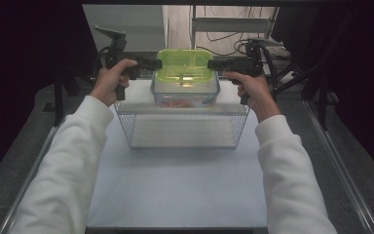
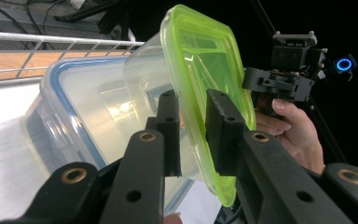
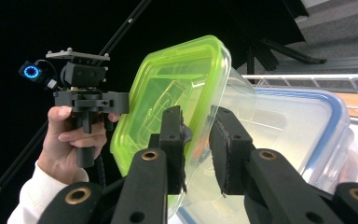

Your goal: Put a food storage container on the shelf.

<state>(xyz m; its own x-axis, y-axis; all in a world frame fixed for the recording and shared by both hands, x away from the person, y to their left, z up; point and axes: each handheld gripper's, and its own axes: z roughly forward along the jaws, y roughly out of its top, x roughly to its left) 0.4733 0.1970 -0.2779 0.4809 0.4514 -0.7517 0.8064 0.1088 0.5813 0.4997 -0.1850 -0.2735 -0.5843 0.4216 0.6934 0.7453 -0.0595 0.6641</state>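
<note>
Both grippers meet on one thing: our left gripper (image 1: 152,64) has its jaws closed across the rim of the green-lidded container (image 1: 185,66) from one side, and our right gripper (image 1: 213,64) pinches the opposite rim. In the left gripper view, the left gripper (image 2: 193,122) has one jaw against the clear wall under the lid and the other on the green lid (image 2: 205,70); beyond it a hand (image 2: 291,133) holds the right gripper. The right gripper view mirrors this, its jaws (image 3: 199,135) straddling the lid's edge. Between the two grippers and just below them sits a blue-rimmed clear container (image 1: 185,95), the green-lidded one directly over it. Nearer us than the grippers lies a wire basket (image 1: 182,127) on the white table (image 1: 175,185).
</note>
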